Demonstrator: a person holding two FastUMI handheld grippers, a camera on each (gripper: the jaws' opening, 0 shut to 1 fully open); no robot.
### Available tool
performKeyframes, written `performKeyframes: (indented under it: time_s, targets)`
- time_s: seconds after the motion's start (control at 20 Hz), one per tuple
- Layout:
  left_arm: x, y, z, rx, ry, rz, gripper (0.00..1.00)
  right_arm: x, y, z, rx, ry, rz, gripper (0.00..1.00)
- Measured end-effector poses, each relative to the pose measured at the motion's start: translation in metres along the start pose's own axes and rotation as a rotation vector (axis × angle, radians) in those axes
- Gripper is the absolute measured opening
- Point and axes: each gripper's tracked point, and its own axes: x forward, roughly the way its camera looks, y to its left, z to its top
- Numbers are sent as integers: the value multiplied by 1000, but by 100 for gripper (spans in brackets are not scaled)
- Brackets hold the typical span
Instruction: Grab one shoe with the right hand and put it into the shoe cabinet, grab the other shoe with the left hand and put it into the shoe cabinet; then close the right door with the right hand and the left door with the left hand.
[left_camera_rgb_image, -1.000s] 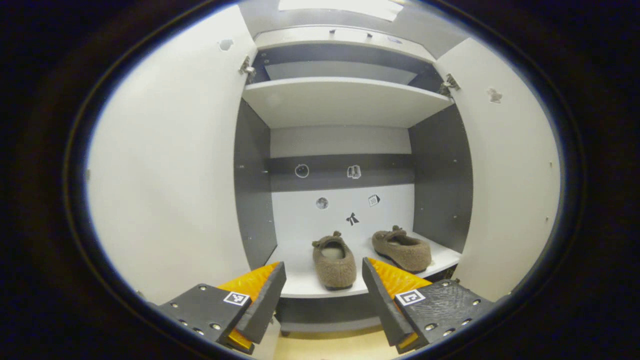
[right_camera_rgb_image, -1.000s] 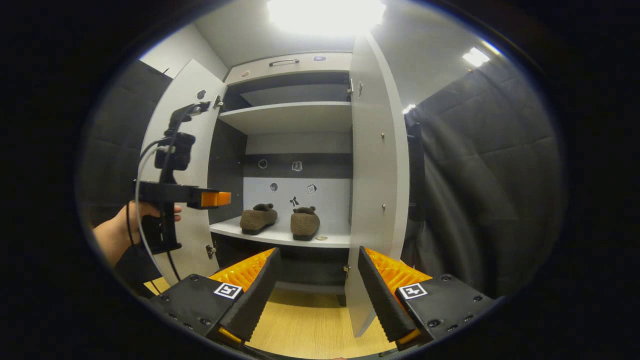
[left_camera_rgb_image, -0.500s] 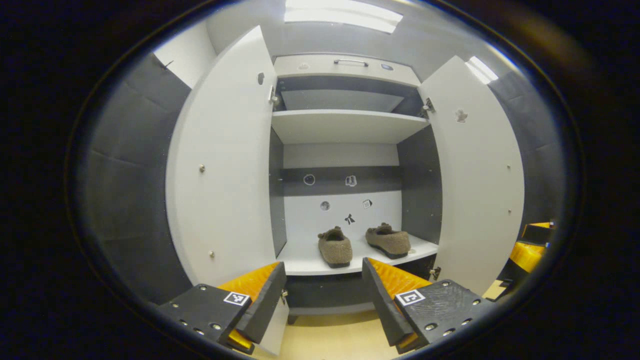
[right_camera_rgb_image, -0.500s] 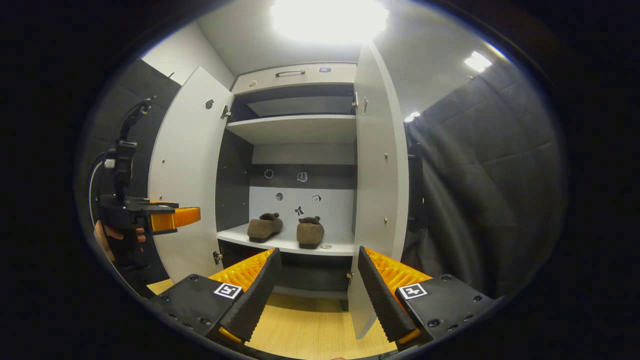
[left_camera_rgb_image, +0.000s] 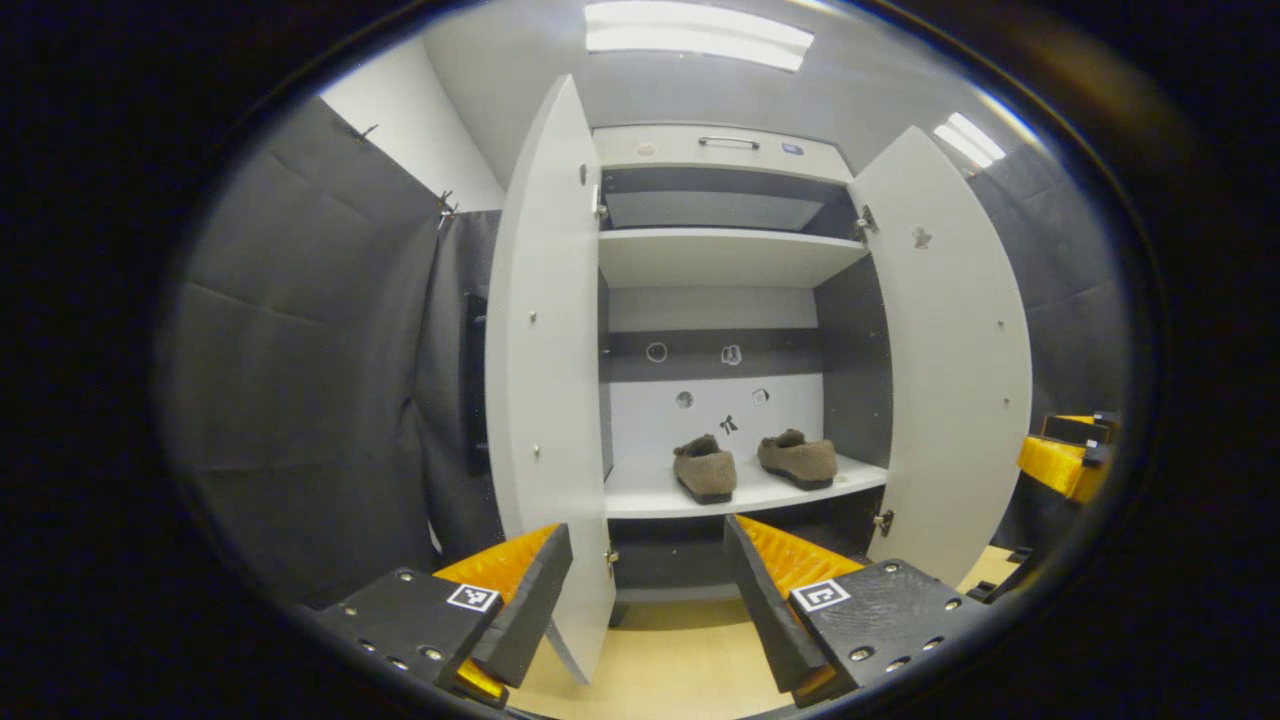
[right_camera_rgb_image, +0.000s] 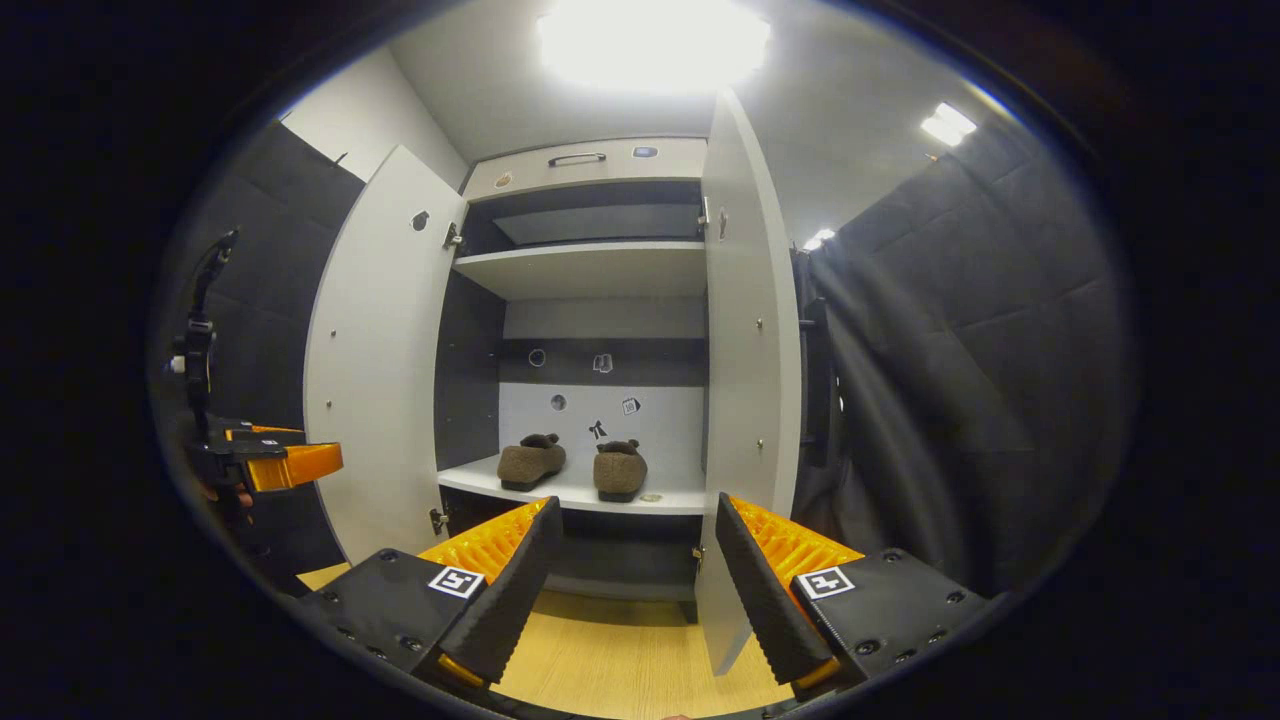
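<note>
The left gripper (left_camera_rgb_image: 648, 590) has its fingers apart with nothing between them, and the right gripper (right_camera_rgb_image: 632, 580) likewise stands spread and empty. Both hang in front of the cabinet (left_camera_rgb_image: 720, 150), above the wood floor (left_camera_rgb_image: 670, 665).

In the left gripper view, the left door (left_camera_rgb_image: 545, 380) stands open nearly edge-on, its lower edge just beside the inner face of the left finger (left_camera_rgb_image: 525, 605). The right door (left_camera_rgb_image: 950, 350) swings out beyond the right finger (left_camera_rgb_image: 765, 600). Between and past the fingertips, on the lower shelf (left_camera_rgb_image: 650, 500), sit the two shoes: the left shoe (left_camera_rgb_image: 704, 468) almost straight ahead, the right shoe (left_camera_rgb_image: 797, 458) a little further toward the right finger's side and turned at an angle. They lie near each other without touching. Far off to the right, past the right door, part of the other gripper shows at the view's edge.

In the right gripper view, the right door stands edge-on, its bottom corner just beside the right finger (right_camera_rgb_image: 760, 590). The left door opens wide beyond the left finger (right_camera_rgb_image: 500, 590). Both shoes rest on the shelf ahead, slightly toward the left finger's side. The other gripper hangs far out to the left, beside the left door, with a hand (right_camera_rgb_image: 222, 495) partly seen beneath it. An upper shelf (right_camera_rgb_image: 590, 270) spans the cabinet above the shoes.
</note>
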Motion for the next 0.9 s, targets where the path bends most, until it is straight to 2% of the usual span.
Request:
performKeyframes:
  time_s: [0.1, 0.15, 0.2, 0.3, 0.4, 0.45, 0.5, 0.65, 0.7, 0.8, 0.9]
  targets:
    - [-8, 12, -9, 9, 13, 17, 94, 1, -15, -2, -14, 5, -39, 98]
    - [-12, 15, -10, 11, 17, 22, 90, 2, -25, -2, -18, 8, -63, 98]
    - [-15, 19, -13, 8, 20, 24, 94, 2, -35, -1, -18, 11, -89, 98]
    - [-21, 25, -18, 5, 28, 28, 94, 4, -59, 6, -15, -1, -152, 98]
    - [-25, 32, -22, 13, 40, 42, 94, 6, -86, 17, -15, -23, -226, 98]
    - [-27, 37, -24, 14, 46, 48, 90, 7, -100, 23, -18, -32, -265, 98]
    - [-30, 40, -25, 9, 49, 51, 94, 7, -115, 28, -26, -38, -307, 98]
    - [-40, 53, -25, -4, 49, 75, 94, 9, -155, 46, -53, -69, -432, 98]
    - [-43, 59, -25, -4, 50, 89, 90, 11, -166, 50, -59, -80, -465, 98]
    - [-50, 71, -26, -6, 51, 116, 90, 20, -184, 51, -71, -73, -519, 96]
    - [-54, 80, -26, -9, 56, 138, 90, 30, -193, 47, -65, -51, -541, 98]
